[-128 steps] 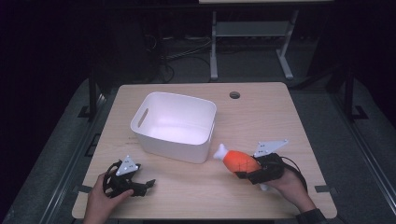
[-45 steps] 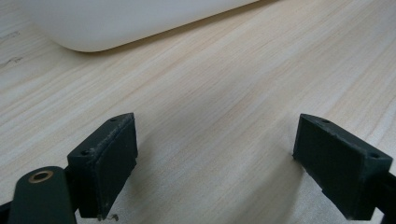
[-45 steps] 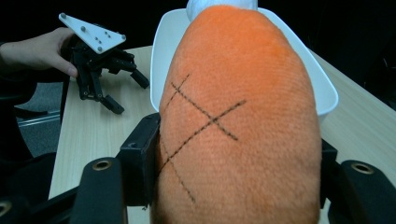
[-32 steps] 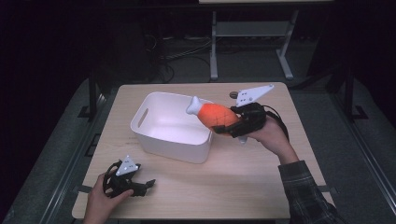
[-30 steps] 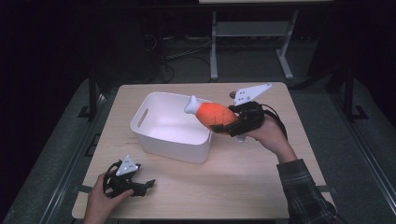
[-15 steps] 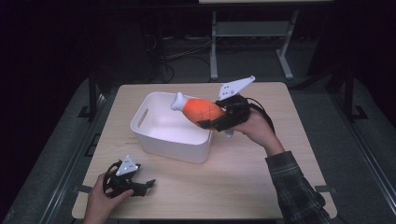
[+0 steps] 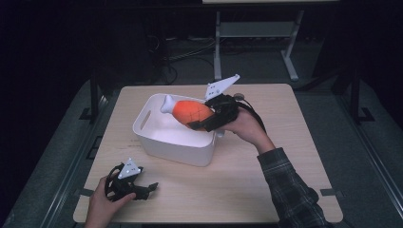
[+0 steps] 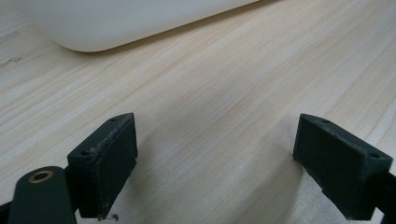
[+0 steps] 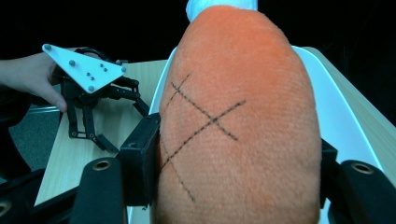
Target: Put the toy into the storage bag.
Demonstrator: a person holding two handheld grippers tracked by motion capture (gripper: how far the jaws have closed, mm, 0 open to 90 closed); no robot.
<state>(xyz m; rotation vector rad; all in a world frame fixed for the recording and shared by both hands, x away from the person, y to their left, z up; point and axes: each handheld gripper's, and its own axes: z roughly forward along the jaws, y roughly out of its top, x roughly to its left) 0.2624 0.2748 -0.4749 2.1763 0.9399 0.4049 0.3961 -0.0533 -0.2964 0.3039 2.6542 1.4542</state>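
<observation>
The left gripper point(image 7: 151, 186) lay on the wooden table point(image 7: 266, 171) at the near left corner, a hand point(image 7: 102, 204) wrapped around its body and its grey 3-cornered plate point(image 7: 129, 168) facing up. In the left gripper view its 2 black jaws stood wide apart with bare wood grain between them, touching nothing. Beyond the jaw tips, up the table, the rounded lower corner of the white bin point(image 8: 116, 23) curved across the top of that view, apart from the jaws.

Farther off, the right gripper point(image 7: 205, 119) was held above the bin's far right corner by a hand point(image 7: 244, 126) with a plaid sleeve point(image 7: 290, 190). Its 2 jaws pinched an orange plush drumstick point(image 7: 190, 111), 1 on each flank; in the right gripper view the jaws pressed into the drumstick's point(image 9: 238, 121) sides, dark stitched crossing lines showing on the fabric between them. The toy's white bone end point(image 7: 167, 101) pointed away from the jaws, out over the bin's open interior point(image 7: 176, 135). The drumstick hung over the bin, clear of its floor. Past the left jaw in that view, the left gripper point(image 9: 88, 93) sat on the table beside the bin's rim point(image 9: 161, 93)
</observation>
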